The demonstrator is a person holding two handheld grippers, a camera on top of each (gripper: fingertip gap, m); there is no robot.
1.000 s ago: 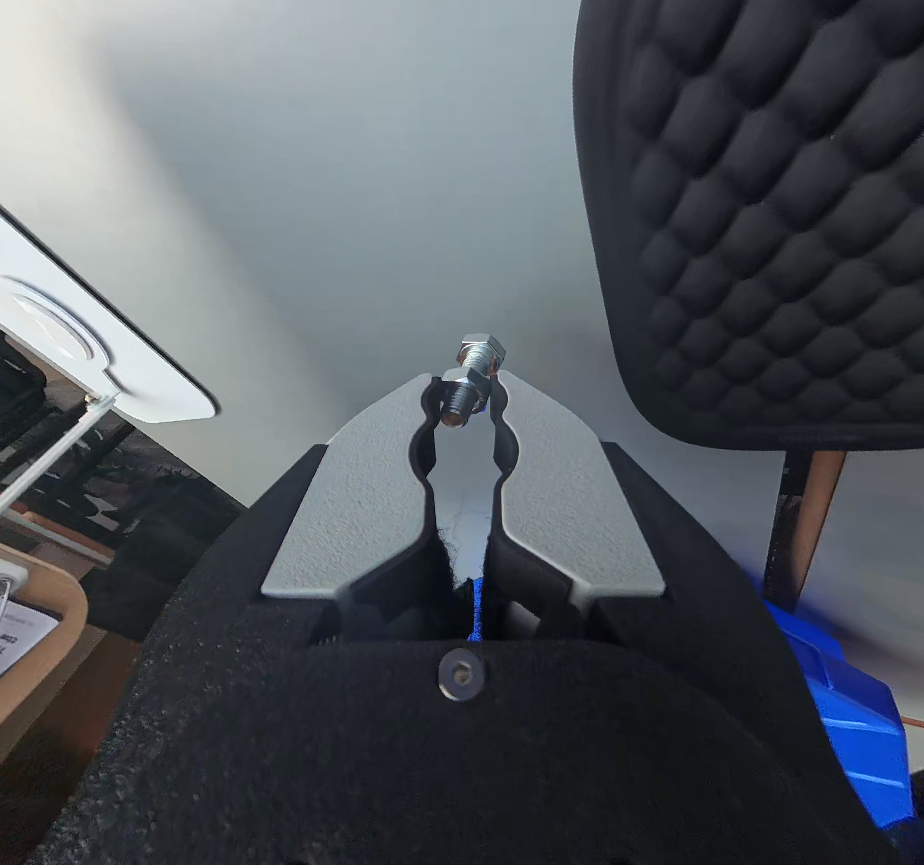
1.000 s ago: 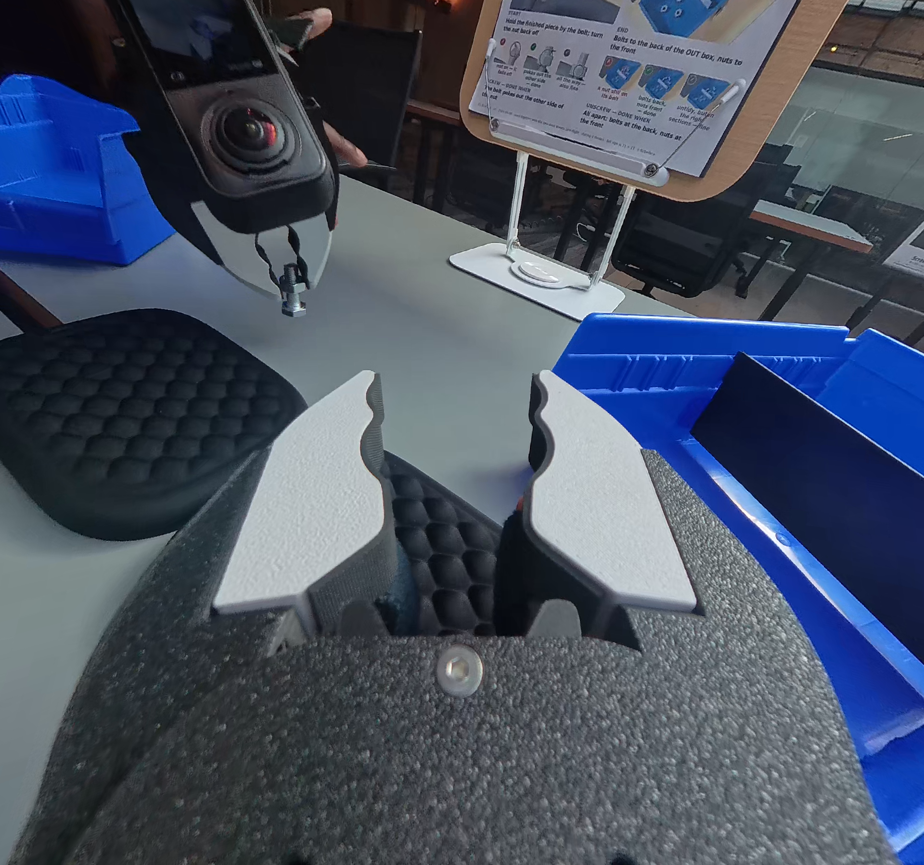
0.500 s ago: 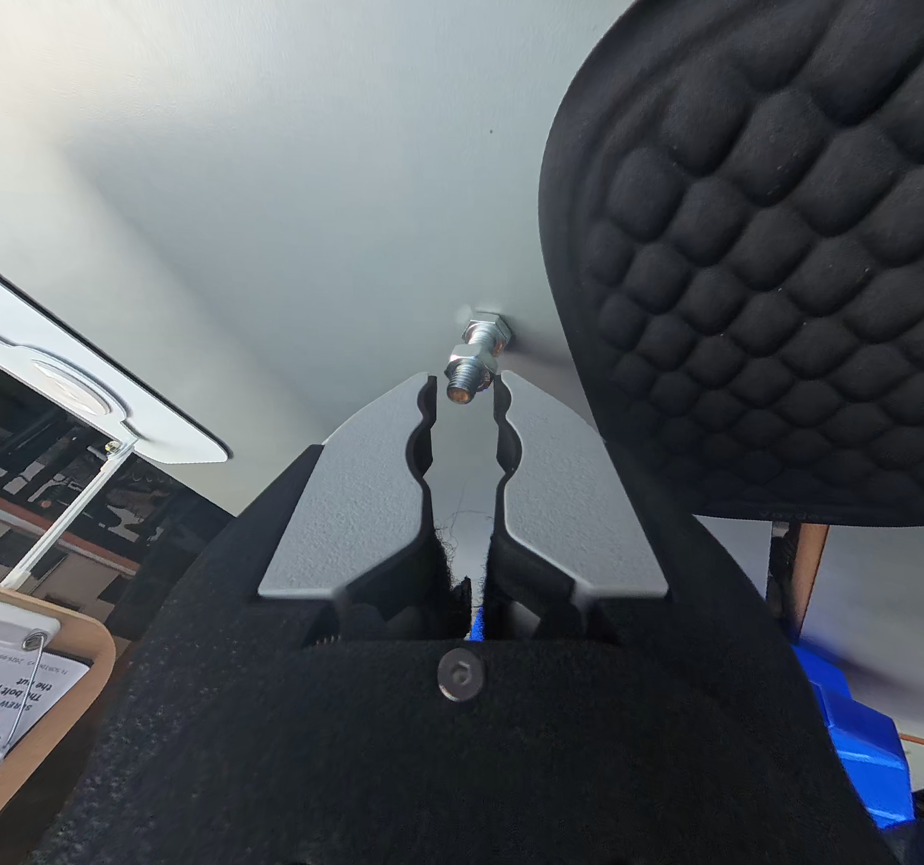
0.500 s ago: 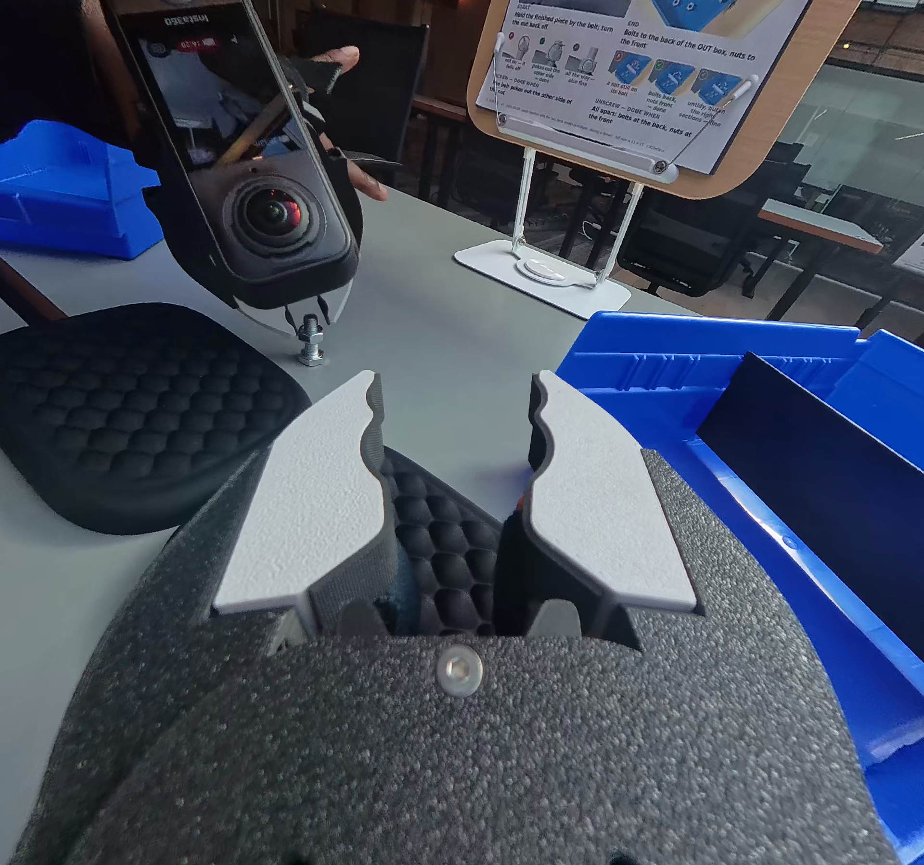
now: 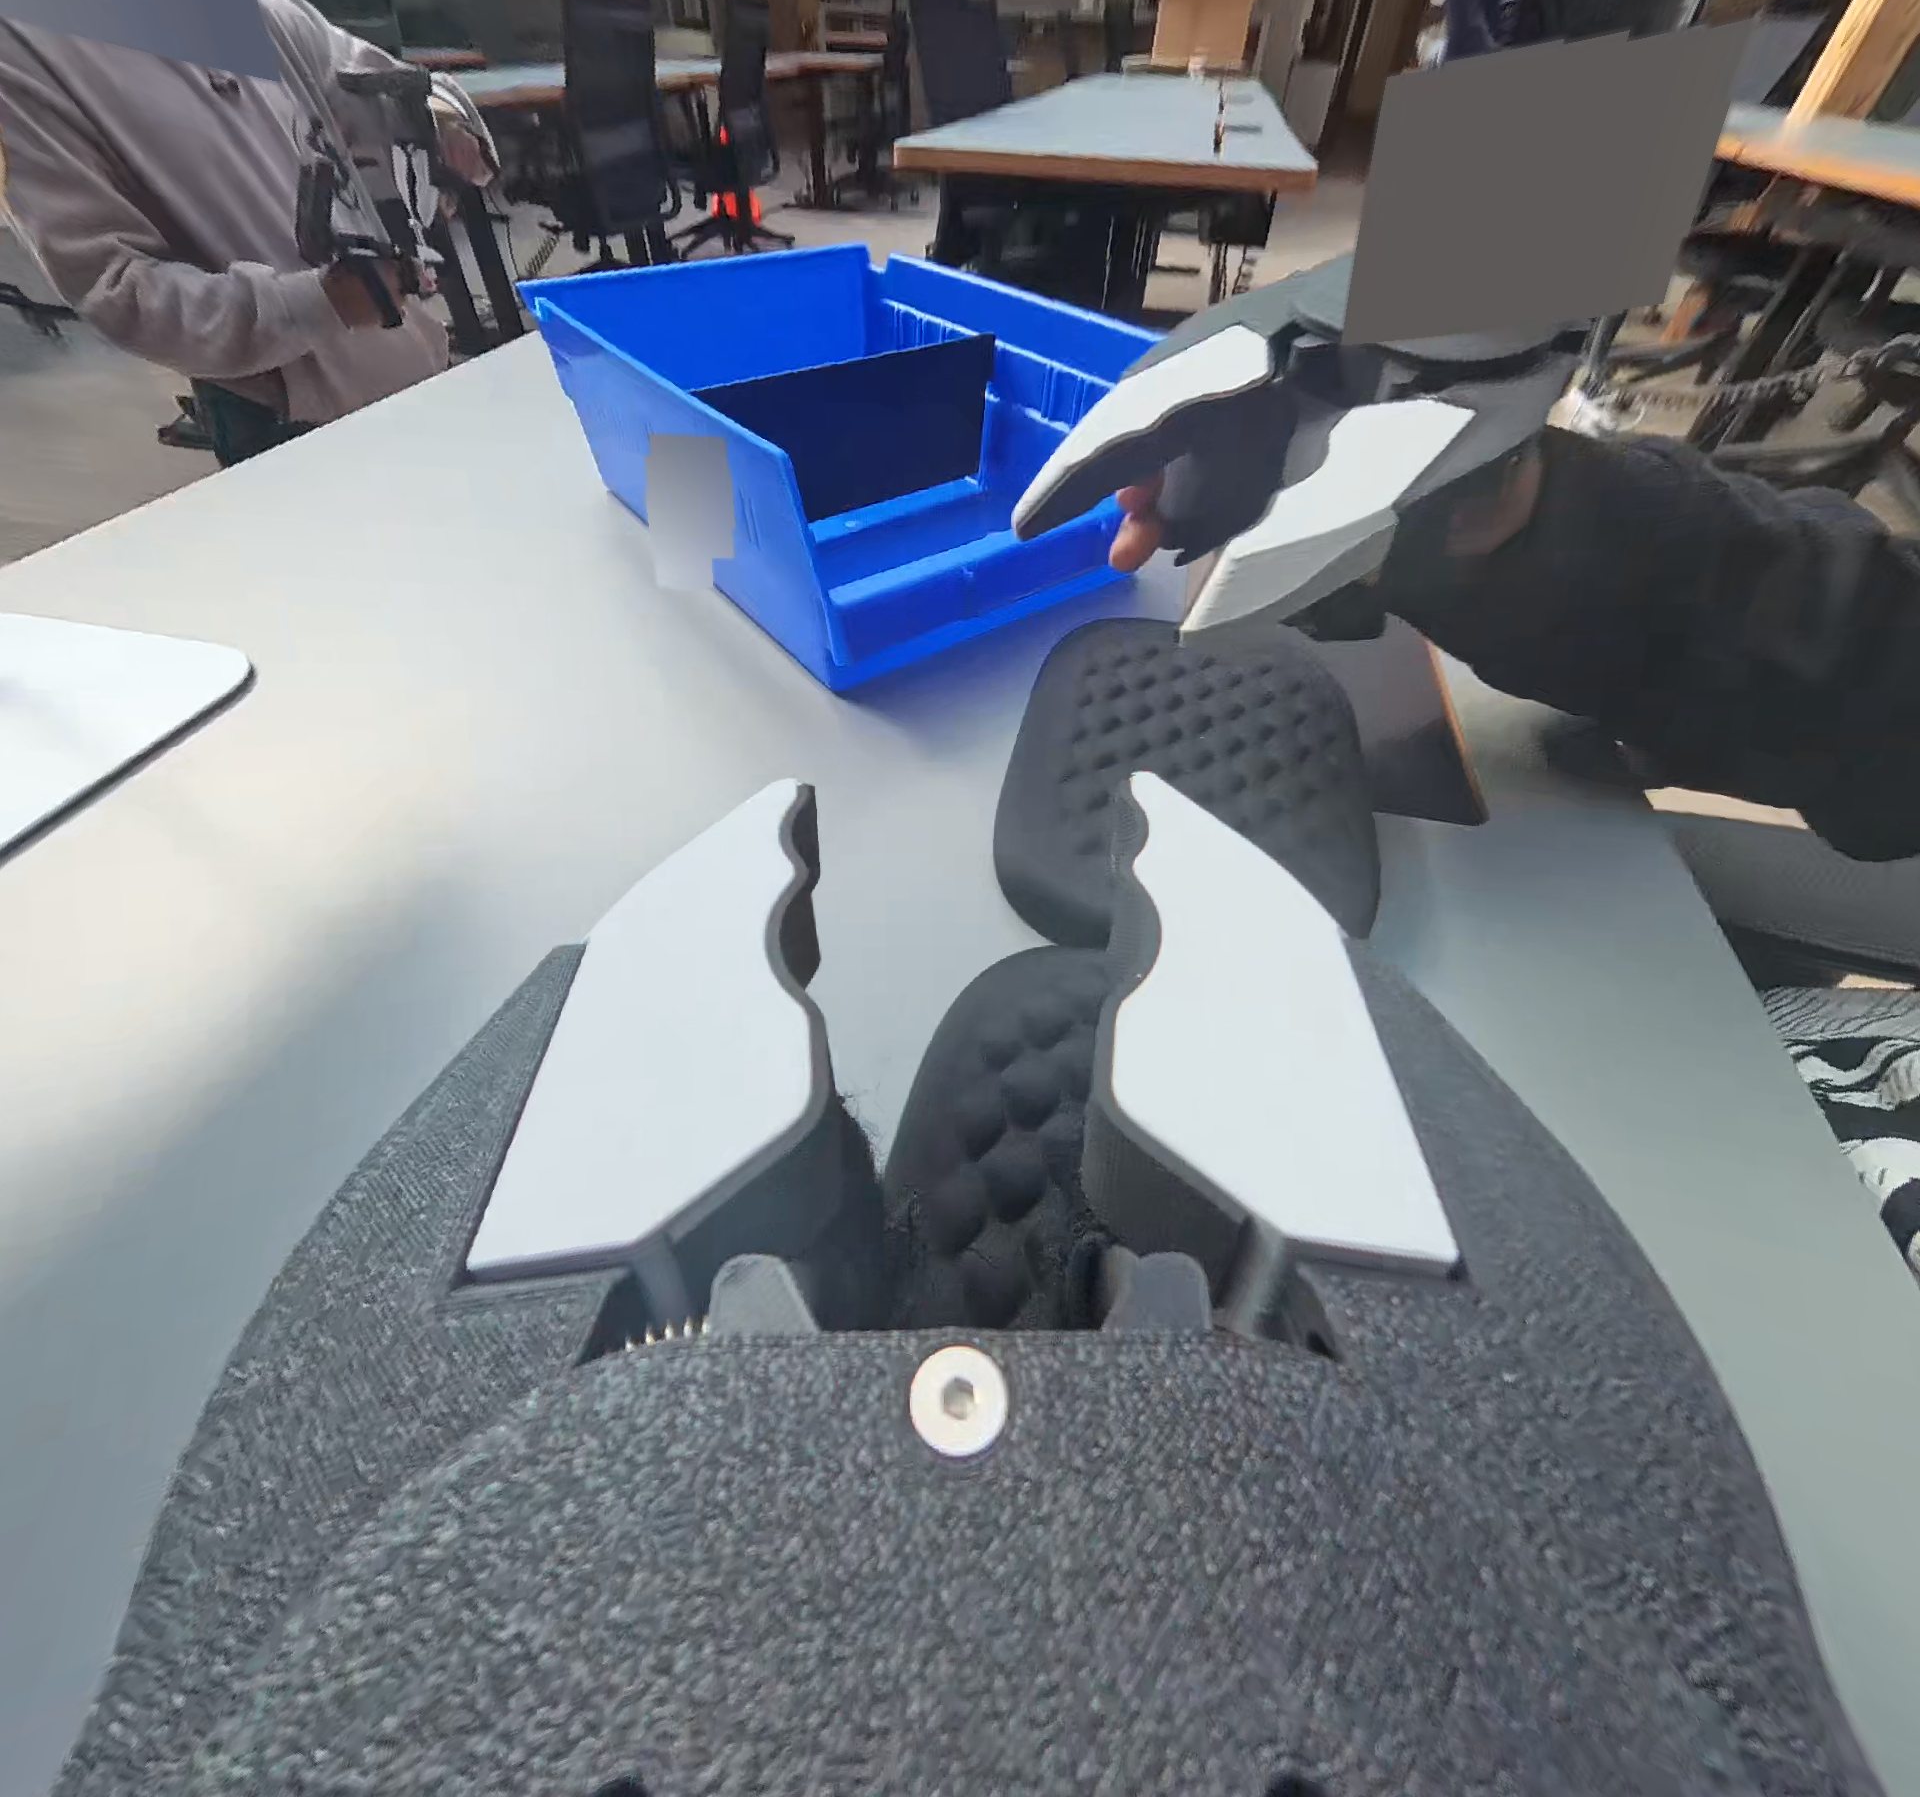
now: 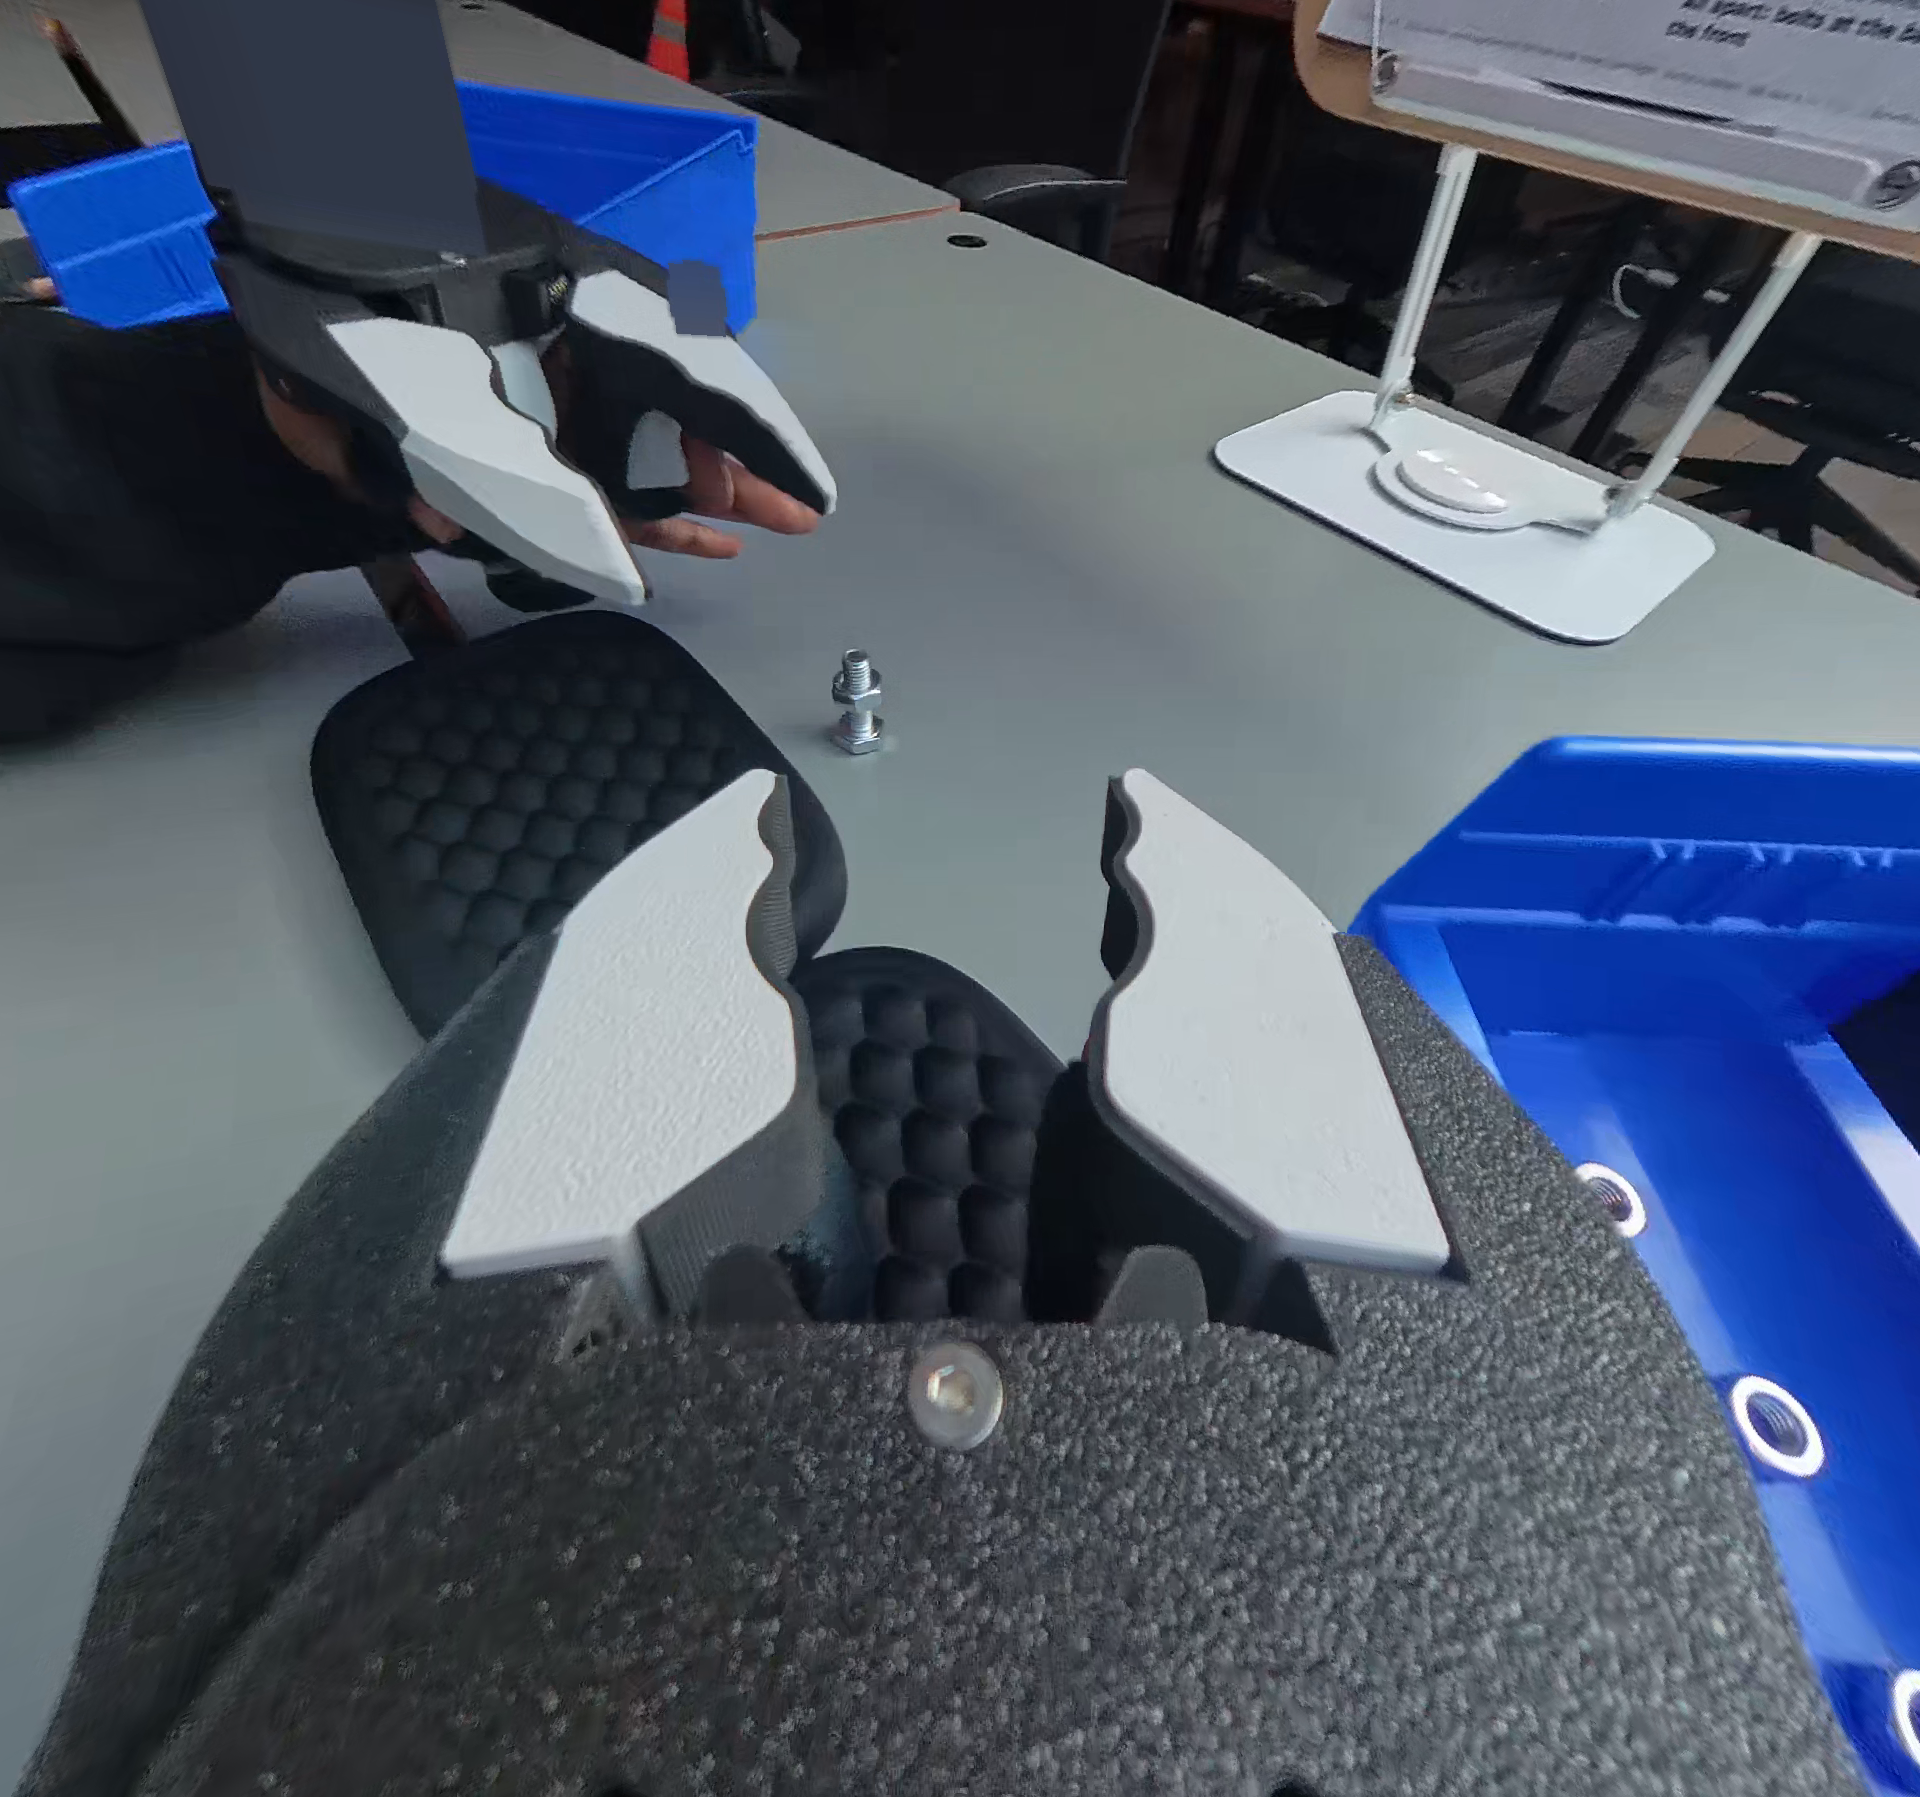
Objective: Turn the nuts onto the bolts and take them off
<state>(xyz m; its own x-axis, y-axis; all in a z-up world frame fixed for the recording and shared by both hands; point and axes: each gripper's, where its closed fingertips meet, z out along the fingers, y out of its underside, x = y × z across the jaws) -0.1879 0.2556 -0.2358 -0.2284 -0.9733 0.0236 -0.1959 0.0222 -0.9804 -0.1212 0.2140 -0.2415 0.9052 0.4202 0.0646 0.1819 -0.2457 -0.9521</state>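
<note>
Both grippers' jaws gape empty; bolt (image 6: 857, 705) with nut stands upright ahead of right gripper (image 6: 943, 817).

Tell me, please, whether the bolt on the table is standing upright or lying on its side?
Upright. The bolt stands on its head on the grey table, threaded end up, the nut still on its shank.

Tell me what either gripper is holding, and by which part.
Nothing: left gripper and right gripper are open and empty; the bolt with its nut stands on the table.
</note>
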